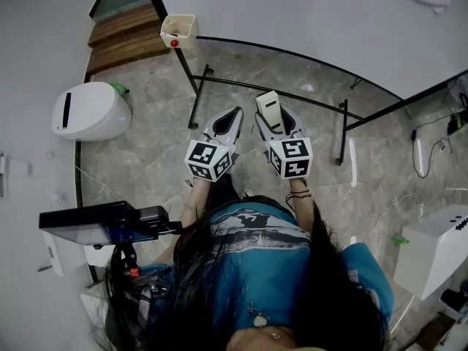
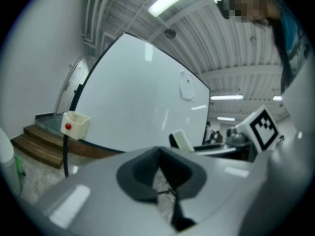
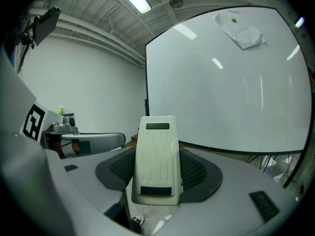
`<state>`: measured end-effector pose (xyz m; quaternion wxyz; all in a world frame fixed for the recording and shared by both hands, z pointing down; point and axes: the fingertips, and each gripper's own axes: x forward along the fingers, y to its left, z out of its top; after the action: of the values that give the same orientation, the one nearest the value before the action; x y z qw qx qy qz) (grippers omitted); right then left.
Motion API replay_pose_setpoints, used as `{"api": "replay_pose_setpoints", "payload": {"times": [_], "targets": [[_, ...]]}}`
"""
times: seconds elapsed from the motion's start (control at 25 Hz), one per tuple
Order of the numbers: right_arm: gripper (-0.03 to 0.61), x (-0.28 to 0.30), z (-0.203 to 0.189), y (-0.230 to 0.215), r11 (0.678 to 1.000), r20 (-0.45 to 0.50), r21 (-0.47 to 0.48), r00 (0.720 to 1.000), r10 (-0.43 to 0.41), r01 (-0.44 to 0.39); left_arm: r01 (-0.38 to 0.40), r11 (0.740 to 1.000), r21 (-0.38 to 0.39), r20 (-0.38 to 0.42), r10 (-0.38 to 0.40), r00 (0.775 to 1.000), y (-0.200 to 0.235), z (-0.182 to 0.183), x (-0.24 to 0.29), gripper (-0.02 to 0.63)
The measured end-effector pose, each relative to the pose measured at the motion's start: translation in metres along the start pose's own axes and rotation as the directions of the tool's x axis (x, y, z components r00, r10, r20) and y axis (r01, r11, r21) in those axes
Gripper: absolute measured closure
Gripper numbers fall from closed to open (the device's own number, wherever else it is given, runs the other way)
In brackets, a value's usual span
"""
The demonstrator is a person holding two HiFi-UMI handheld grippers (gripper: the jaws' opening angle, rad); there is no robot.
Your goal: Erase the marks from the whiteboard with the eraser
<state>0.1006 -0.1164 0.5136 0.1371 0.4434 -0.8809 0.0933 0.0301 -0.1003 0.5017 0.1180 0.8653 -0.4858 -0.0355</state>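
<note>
A large whiteboard (image 1: 307, 13) on a black tubular stand (image 1: 196, 86) fills the far side of the head view, above a grey marble floor (image 1: 146, 152). The person in a blue top (image 1: 256, 269) stands facing it, both arms held forward. A white rounded container (image 1: 91, 110) sits on the floor to the left. The right claw (image 1: 274, 119) pinches a cream eraser (image 1: 269, 110) that stands upright between its dark pads and sticks out past the tips. It is held in front of the board's lower edge, apart from the surface. The left claw (image 1: 228, 119) is just beside it, pressed together with nothing in it. A crumpled white sheet (image 3: 241, 31) clings near the board's top edge. A small cream tray (image 1: 179, 29) with a red dot (image 1: 174, 43) hangs at the board's lower left corner.
</note>
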Motion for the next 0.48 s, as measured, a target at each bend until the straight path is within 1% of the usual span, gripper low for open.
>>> {"api": "replay_pose_setpoints", "payload": {"times": [0.12,0.2,0.36,0.48], "targets": [[0.316,-0.052,-0.014,0.012,0.999,0.011,-0.006,0.999,0.052,-0.052,-0.033,0.999,0.026,-0.010,0.033,0.999,-0.055,-0.014,-0.033,0.609],[0.316,-0.072,-0.019,0.020,0.997,0.019,0.001,0.997,0.074,-0.074,-0.047,0.998,0.041,-0.015,0.048,0.999,-0.075,-0.017,-0.048,0.609],[0.316,-0.066,-0.027,0.038,0.993,0.012,0.028,0.993,0.117,-0.118,-0.086,0.995,0.041,-0.020,0.087,0.996,-0.067,-0.019,-0.063,0.609],[0.316,-0.062,-0.034,0.048,0.990,0.003,0.037,0.991,0.134,-0.134,-0.097,0.994,0.040,-0.030,0.098,0.995,-0.061,-0.023,-0.067,0.609]]}}
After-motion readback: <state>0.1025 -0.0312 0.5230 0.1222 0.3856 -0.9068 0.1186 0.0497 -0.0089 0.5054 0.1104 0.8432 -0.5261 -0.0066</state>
